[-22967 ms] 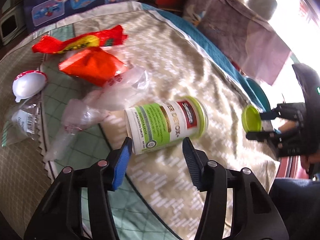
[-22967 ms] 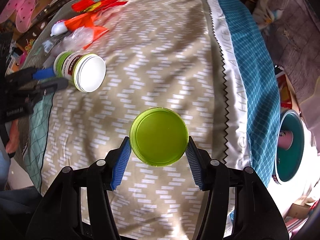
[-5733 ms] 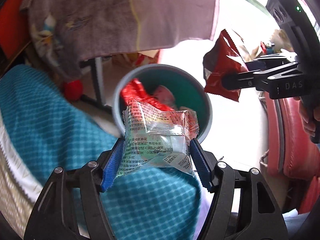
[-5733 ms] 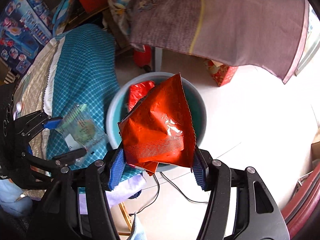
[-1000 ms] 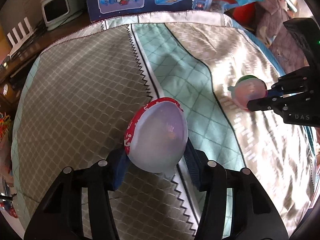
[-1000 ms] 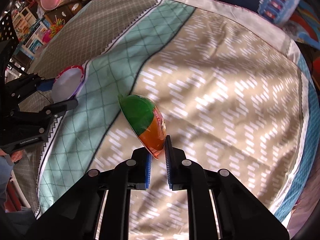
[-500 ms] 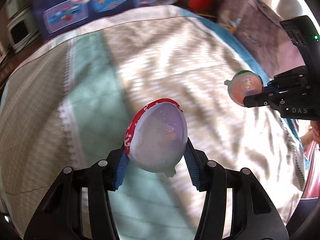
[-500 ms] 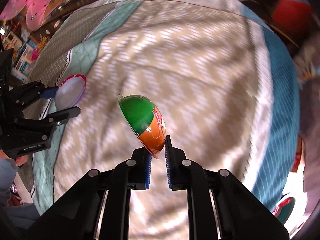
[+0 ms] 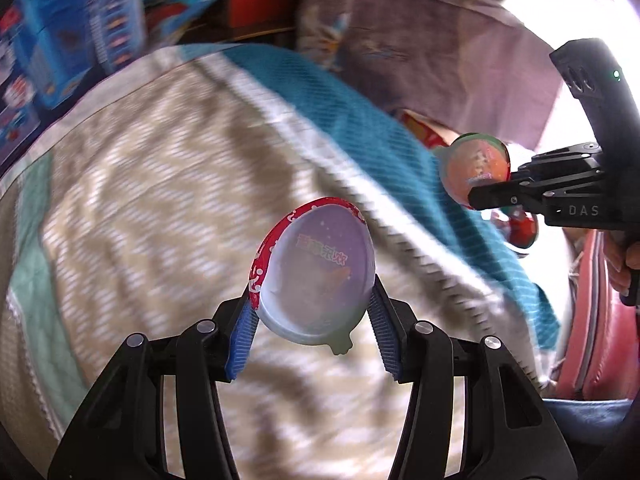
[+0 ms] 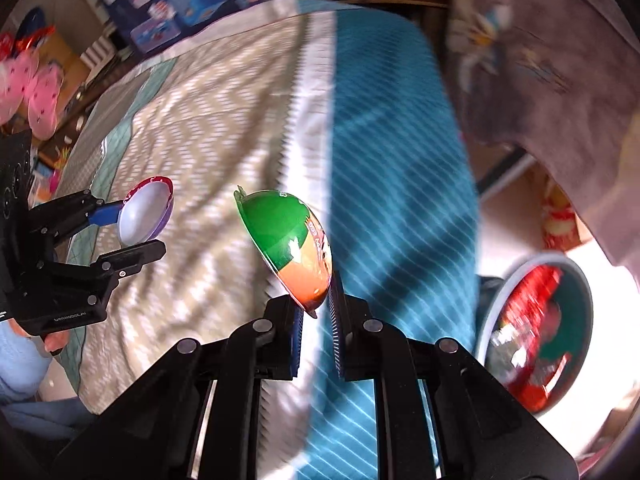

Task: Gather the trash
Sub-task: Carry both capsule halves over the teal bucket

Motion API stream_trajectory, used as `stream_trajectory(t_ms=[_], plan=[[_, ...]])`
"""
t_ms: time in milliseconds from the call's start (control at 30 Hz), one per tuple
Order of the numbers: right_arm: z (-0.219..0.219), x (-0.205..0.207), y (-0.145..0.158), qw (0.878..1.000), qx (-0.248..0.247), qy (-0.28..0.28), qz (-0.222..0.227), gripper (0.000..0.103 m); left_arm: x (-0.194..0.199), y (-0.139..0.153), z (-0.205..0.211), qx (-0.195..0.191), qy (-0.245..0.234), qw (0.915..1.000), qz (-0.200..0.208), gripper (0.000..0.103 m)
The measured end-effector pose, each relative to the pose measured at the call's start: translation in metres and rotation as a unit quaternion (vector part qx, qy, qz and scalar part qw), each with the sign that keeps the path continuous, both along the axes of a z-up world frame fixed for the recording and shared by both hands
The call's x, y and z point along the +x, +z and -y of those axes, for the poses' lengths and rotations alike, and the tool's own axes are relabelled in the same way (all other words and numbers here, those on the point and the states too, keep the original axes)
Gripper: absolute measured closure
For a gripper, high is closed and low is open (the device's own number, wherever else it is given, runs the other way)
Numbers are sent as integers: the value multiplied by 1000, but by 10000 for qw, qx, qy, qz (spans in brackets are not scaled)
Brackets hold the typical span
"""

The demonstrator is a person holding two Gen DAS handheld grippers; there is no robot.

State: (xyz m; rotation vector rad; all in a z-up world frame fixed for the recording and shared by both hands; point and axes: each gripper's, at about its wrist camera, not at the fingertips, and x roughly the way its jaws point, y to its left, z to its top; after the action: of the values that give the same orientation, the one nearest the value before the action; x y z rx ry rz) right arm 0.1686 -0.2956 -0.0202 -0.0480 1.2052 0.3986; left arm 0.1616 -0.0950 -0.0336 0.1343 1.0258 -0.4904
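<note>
My left gripper [image 9: 310, 328] is shut on a white egg-shaped plastic shell with a red rim [image 9: 316, 276], held above the patterned bedspread [image 9: 160, 184]. In the right wrist view this left gripper [image 10: 136, 232] and its white shell [image 10: 146, 212] show at the left. My right gripper [image 10: 316, 312] is shut on the lower edge of a green and orange half shell [image 10: 292, 248]. The left wrist view shows that right gripper [image 9: 486, 188] with the orange shell [image 9: 474, 168] at the right. A teal bin [image 10: 582, 280] holding red wrappers [image 10: 528, 320] sits on the floor at the lower right.
The bed's teal border [image 10: 392, 184] runs between the grippers and the bin. A grey-purple cloth [image 10: 552, 60] hangs above the bin. Toy boxes [image 9: 60, 48] stand behind the bed. A red seat edge [image 9: 596, 320] and a hand [image 9: 628, 264] are at the right.
Both grippers have swept across the bed from its green and grey part to the teal border, each still carrying its shell. The bin has come into the right wrist view.
</note>
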Motion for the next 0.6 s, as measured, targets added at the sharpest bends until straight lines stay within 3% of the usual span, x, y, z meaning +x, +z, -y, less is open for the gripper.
stream_trajectory(t_ms=[300,600], plan=[[123,-41,3,9960,210,-861,116,91,-15,8,119,34,-765,9971,-46,50],[236,-76,-10,9858,198,-1664,69,91,-26,0,236,164,-1595,9869,-159,50]])
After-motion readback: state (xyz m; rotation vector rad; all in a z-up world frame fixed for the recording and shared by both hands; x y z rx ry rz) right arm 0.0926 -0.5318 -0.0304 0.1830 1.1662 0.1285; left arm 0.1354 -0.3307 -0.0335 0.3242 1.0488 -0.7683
